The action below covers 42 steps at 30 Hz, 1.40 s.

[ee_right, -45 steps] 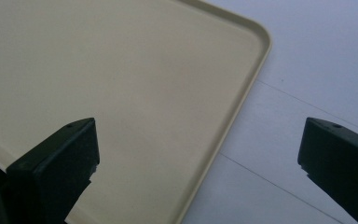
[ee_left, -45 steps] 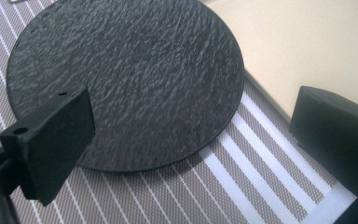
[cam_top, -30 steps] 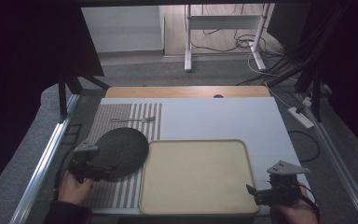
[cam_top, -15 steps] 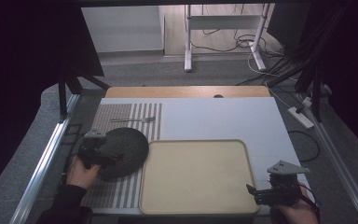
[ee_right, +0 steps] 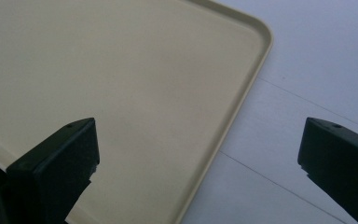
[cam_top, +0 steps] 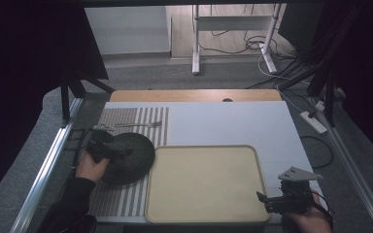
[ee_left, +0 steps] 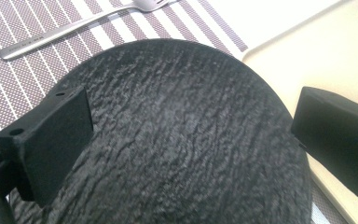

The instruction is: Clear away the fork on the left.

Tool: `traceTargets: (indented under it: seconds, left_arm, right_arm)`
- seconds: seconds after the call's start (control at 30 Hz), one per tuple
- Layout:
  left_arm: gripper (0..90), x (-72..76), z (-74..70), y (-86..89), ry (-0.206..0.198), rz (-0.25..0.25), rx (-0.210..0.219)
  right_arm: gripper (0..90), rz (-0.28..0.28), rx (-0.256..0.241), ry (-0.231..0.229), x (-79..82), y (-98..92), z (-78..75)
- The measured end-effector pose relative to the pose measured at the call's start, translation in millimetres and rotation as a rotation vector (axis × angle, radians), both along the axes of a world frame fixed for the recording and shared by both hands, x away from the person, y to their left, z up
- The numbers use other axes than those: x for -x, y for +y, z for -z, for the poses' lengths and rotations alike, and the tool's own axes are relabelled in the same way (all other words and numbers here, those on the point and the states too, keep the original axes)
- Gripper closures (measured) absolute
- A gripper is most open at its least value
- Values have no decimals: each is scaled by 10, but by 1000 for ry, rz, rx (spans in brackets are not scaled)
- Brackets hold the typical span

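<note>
Left gripper view, plate (ee_left: 186, 135) bark-textured, fork (ee_left: 79, 25) beyond

the left gripper (cam_top: 110, 149) is showing as a black, blocky body, and behind it the person is wearing a dark sleeve (cam_top: 70, 204). its two jaws are looking matt black and slab-shaped, the left-hand one carrying small round holes near its top edge. the right gripper (cam_top: 267, 201) is also black, and above it is sitting a grey three-cornered plate (cam_top: 298, 174). its jaws are showing the same flat black blocks, each with a tiny hole.
</note>
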<state>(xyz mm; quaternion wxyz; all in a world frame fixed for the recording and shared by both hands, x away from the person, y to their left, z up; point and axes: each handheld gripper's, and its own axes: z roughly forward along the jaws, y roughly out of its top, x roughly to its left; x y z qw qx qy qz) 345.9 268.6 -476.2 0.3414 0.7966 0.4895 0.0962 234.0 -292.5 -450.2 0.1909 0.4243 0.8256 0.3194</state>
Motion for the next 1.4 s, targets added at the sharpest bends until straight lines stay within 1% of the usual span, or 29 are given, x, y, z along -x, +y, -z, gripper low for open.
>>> traceTargets:
  seconds: [0.03, 0.07, 0.1, 0.13, 0.23, 0.37, 0.43, 0.47, 0.5, 0.53, 0.6, 0.73, 0.87, 0.97, 1.13, 1.2, 1.27, 1.33, 1.4]
  left_arm:
    - [0, -28, 1, 1, 5, -2, 2]
    - [0, -87, 2, 5, 23, -6, 9]
    - [0, -87, 2, 5, 23, -6, 9]
    - [0, -138, 5, 9, 22, -14, 18]
    - [0, -187, 6, 15, 15, -20, 28]
    - [0, -281, 8, 23, 20, -26, 37]
    - [0, -324, 13, 12, 17, -34, 24]
    - [4, -370, 16, -6, 15, -49, -7]
    - [9, -370, 16, -6, 15, -49, -7]
    - [9, -402, 19, -16, 15, -55, -24]
    - [10, -449, 24, -23, 17, -60, -40]
    - [10, -580, 47, -19, 29, -78, -53]
    - [9, -723, 76, 8, 49, -99, -45]
    - [9, -816, 105, 21, 46, -104, -60]
    - [15, -920, 140, 49, 45, -115, -75]
    - [25, -963, 153, 74, 48, -129, -93]
    - [49, -1008, 168, 118, 54, -142, -103]
    - [96, -1057, 185, 178, 53, -150, -119]
    - [185, -1093, 197, 229, 52, -157, -119]
  right_arm:
    - [0, 0, 0, 0, 0, 0, 0]
    - [0, 0, 0, 1, -1, 0, 1]
    - [0, 0, 0, 2, -2, 0, 1]
    - [0, 0, 0, 2, -2, 0, 1]
    - [0, -1, 0, 2, -3, -1, 2]
    - [0, -1, 1, 4, -4, 0, 3]
    - [0, -1, 3, 4, -5, 1, 3]
    - [0, -1, 2, 5, -5, 1, 3]
    - [0, -1, 2, 5, -5, 1, 3]
    - [0, -1, 2, 5, -5, 2, 4]
    - [0, -1, 3, 5, -6, 3, 4]
    - [0, -2, 5, 6, -7, 4, 5]
    - [0, -3, 5, 7, -8, 3, 6]
    - [0, -3, 6, 8, -8, 3, 6]
    - [0, -5, 9, 11, -9, 4, 5]
    - [0, -6, 9, 12, -9, 4, 6]
    - [0, -6, 9, 12, -9, 4, 6]
    - [0, -7, 10, 12, -9, 5, 6]
    - [0, -9, 9, 12, -11, 7, 8]
